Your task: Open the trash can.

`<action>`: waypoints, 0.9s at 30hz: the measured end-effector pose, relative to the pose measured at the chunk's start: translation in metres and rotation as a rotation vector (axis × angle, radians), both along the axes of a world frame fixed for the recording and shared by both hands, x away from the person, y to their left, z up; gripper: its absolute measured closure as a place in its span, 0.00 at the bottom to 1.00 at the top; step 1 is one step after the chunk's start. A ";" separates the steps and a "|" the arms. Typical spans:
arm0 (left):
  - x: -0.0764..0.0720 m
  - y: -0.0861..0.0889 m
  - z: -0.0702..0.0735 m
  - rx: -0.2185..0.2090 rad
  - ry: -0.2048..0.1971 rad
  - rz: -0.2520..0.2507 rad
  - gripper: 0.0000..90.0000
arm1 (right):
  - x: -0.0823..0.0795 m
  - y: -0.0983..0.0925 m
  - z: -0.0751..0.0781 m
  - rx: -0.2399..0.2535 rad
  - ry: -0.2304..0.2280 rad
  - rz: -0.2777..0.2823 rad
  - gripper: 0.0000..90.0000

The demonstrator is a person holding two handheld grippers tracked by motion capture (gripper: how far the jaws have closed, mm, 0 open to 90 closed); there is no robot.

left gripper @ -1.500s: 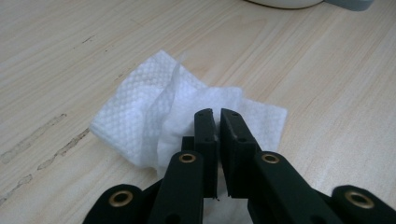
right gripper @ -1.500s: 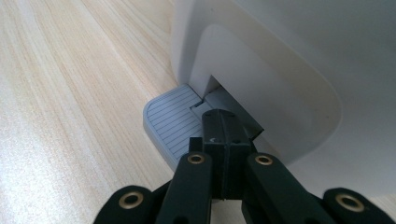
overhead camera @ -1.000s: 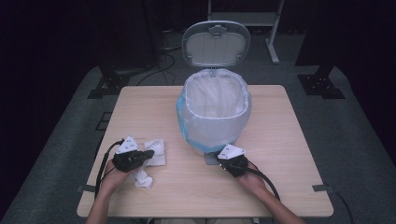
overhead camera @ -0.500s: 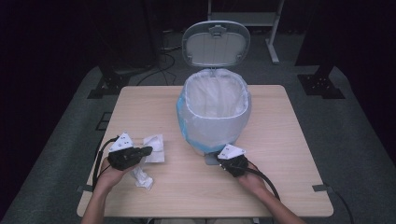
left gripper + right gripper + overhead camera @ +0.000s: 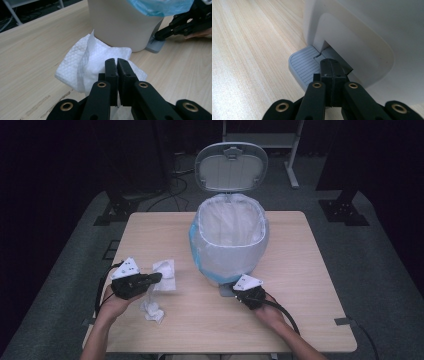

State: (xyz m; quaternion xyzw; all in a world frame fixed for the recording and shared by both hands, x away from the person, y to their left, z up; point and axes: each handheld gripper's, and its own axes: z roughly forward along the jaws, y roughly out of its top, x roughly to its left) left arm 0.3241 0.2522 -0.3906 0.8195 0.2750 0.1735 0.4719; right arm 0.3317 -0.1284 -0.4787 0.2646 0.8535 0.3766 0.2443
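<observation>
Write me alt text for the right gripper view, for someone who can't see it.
The right claw, its black jaws shut together, presses its tip down on the grey ribbed foot pedal at the base of a white pedal bin. The bin stands on a light wooden table, whose grain runs off to the left.

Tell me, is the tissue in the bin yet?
Not yet. Done: the bin's lid stands open, with the shut right gripper on the grey pedal. In hand: the shut left gripper seems to pinch one tissue. Left: dropping it into the bin, then the second tissue on the table.
</observation>
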 end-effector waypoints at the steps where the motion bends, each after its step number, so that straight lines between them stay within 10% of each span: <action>1: 0.000 0.000 0.002 0.003 -0.005 -0.003 0.97 | 0.000 0.000 0.000 0.000 0.001 -0.001 1.00; 27: -0.008 -0.010 0.060 0.021 -0.041 -0.050 0.97 | 0.000 0.000 0.000 0.003 0.004 -0.006 1.00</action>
